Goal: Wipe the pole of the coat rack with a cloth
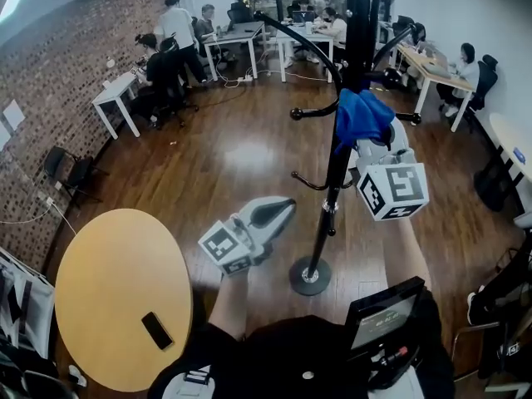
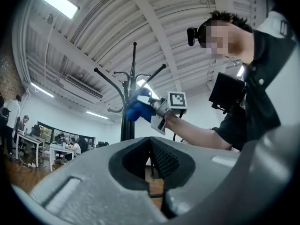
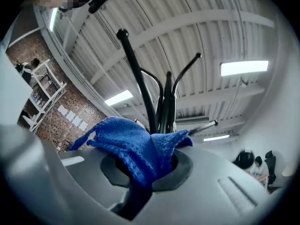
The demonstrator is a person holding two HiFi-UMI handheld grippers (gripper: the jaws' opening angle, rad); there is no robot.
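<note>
Cloth of blue knitted fabric (image 3: 129, 144) bunched in the right gripper (image 3: 146, 172); jaws clamped on a fold of it, loose corners spilling up and out past both jaw tips. Presses against the tall black metal pole of the coat rack (image 1: 337, 169) directly ahead of those jaws, up among the black curved hooks (image 1: 297, 114) and high above the round black base (image 1: 310, 275). Covers the front of the pole at that height in the head view. White body and marker cube of the right gripper reaching back toward the person's forearm, on the right of the pole.

Left gripper (image 1: 281, 212) lower down, on the other side of the pole, near it but apart from it, tip aimed toward it. Jaws together, ribbed pads meeting, nothing between them. Looks up in its own view at the pole, the cloth and the right gripper.

Below and between both grippers, dark polished wooden floor (image 1: 241, 152). Behind the left gripper, on its outer side, round light wooden table (image 1: 100, 289) with a slim dark phone (image 1: 156, 330) lying flat near the edge. Far beyond the right gripper's tip, white office desks (image 1: 241, 33) with seated and standing people. Red-brown brick wall (image 1: 58, 90) far off on the left gripper's side.
</note>
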